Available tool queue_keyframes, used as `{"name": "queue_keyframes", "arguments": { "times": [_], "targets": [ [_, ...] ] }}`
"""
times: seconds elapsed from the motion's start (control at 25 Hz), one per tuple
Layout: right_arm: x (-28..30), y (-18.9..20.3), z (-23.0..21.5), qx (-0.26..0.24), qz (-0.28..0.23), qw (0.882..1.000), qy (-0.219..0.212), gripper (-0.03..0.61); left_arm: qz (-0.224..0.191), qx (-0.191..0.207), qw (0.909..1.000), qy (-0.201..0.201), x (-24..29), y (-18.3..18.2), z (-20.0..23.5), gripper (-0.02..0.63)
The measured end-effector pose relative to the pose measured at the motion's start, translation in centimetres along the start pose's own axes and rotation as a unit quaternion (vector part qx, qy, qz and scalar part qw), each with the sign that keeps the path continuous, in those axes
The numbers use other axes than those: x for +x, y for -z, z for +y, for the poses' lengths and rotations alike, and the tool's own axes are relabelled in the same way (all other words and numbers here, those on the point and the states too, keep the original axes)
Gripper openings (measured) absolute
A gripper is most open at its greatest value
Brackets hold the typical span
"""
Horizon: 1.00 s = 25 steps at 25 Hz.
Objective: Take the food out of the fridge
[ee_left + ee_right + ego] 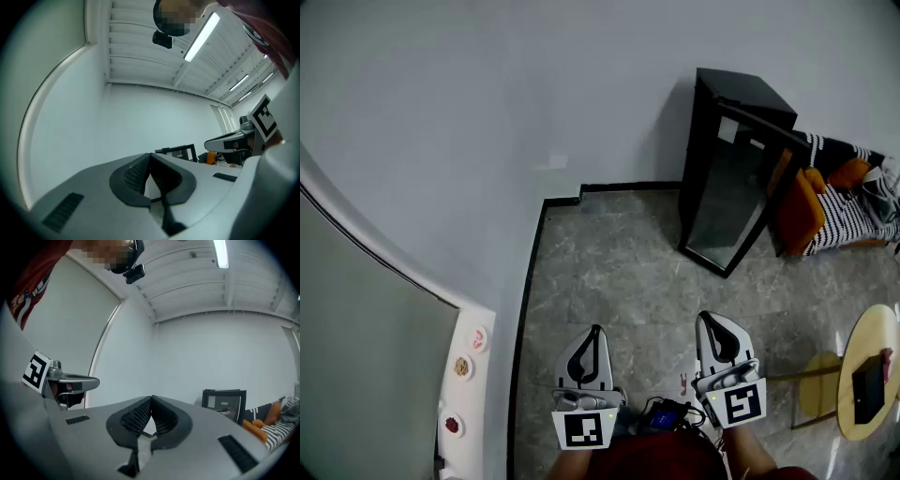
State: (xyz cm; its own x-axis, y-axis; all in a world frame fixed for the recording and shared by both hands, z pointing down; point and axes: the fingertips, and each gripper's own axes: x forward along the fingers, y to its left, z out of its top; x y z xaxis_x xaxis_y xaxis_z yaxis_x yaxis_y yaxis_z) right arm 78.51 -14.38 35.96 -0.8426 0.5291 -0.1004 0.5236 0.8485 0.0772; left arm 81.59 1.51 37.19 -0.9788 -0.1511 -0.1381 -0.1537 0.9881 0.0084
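Red cloth of the person's clothing [628, 461] fills the bottom edge of the head view, with the two grippers held just above it over the floor. The left gripper [595, 332] has its jaws pressed together; in its own view the dark ribbed pads meet at the tips [150, 155] with nothing between them. The right gripper [709, 323] is pinched closed in the same way, pads meeting tip to tip [151, 399] and holding nothing.

Both point toward the tall black fridge [727, 187], which stands upright well beyond them, against the pale wall. Its dark glass door looks closed flush with the cabinet, and what is behind the glass cannot be made out. Each gripper view catches the fridge past the jaw tips [180, 152] [224, 401].

Between the grippers and the fridge lies an open stretch of grey marble-patterned tile floor [609, 272]. A black skirting strip [581, 192] runs from the fridge's left side along the wall foot, steps once, then turns down toward the left gripper, marking the floor's left edge.

Right of the fridge, close beside it, are orange cushions [802, 211] on a black-and-white striped seat [853, 216]. Nearer than the fridge and to its right, a round pale wooden table [883, 328] carries a small black box [867, 389]. Far left of the fridge, a narrow white ledge [473, 394] holds three small round dishes [461, 367]; their contents are too small to tell.
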Motion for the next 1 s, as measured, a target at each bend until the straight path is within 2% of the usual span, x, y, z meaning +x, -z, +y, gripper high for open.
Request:
{"name": "queue_keyframes", "arguments": {
  "times": [0.32, 0.48, 0.76, 1.0],
  "targets": [
    [-0.2, 0.9, -2.1, 0.006, 0.002, 1.0, -0.015, 0.021, 0.006, 0.001, 0.9999, -0.014, 0.7, 0.6, -1.9, 0.015],
    [1.1, 1.6, -2.6, 0.011, 0.005, 1.0, -0.019, 0.021, 0.003, -0.003, 0.9999, -0.015, 1.9, 0.9, -1.4, 0.015],
    [8.0, 2.7, -3.2, 0.008, -0.003, 1.0, -0.021, 0.021, -0.002, -0.004, 0.9999, -0.009, 7.9, 2.5, 2.3, 0.015],
    [17.0, 2.9, -3.3, 0.008, 0.003, 1.0, -0.011, 0.021, 0.0, -0.001, 1.0, -0.003, 14.9, 2.8, 8.3, 0.015]
  ]
}}
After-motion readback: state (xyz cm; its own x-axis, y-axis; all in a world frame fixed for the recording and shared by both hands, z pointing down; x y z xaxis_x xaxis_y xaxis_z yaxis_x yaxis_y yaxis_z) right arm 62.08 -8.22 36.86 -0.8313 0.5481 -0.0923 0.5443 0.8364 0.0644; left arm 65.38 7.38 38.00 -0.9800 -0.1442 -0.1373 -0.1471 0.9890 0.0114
